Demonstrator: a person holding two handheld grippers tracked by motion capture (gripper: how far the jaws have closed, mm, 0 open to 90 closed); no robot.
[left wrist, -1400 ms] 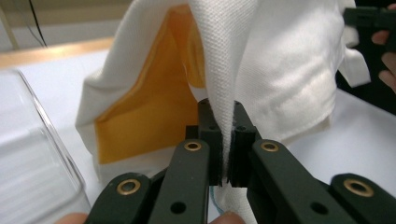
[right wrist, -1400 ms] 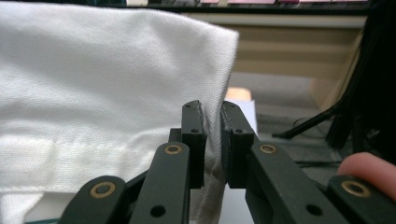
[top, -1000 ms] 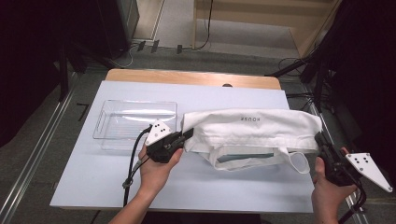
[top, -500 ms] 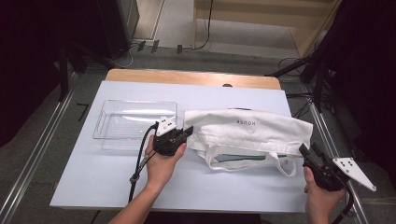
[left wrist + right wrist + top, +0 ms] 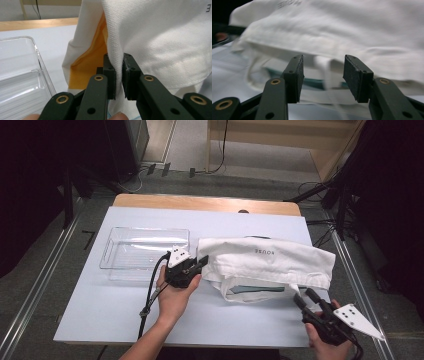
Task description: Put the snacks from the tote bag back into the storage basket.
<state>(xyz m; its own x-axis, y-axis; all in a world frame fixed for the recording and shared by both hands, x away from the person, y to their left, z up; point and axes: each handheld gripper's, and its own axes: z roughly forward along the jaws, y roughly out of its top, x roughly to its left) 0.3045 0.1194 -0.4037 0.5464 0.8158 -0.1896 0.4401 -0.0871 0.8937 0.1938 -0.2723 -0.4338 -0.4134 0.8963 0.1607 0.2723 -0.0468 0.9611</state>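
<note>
Right now your white table [image 5: 100, 320] carries a white canvas tote bag [image 5: 280, 260] lying just right of your left gripper [image 5: 200, 263], with a clear plastic tray [image 5: 142, 251] just beyond and left of it. Your left gripper [image 5: 119, 75] is clamped on a fold of the bag's edge, its jaws having just eased slightly. Your right gripper [image 5: 306, 299] sits near the bag's lower right corner; its jaws stand apart, and between them, farther off, hangs a handle strap [image 5: 324, 72], untouched.
</note>
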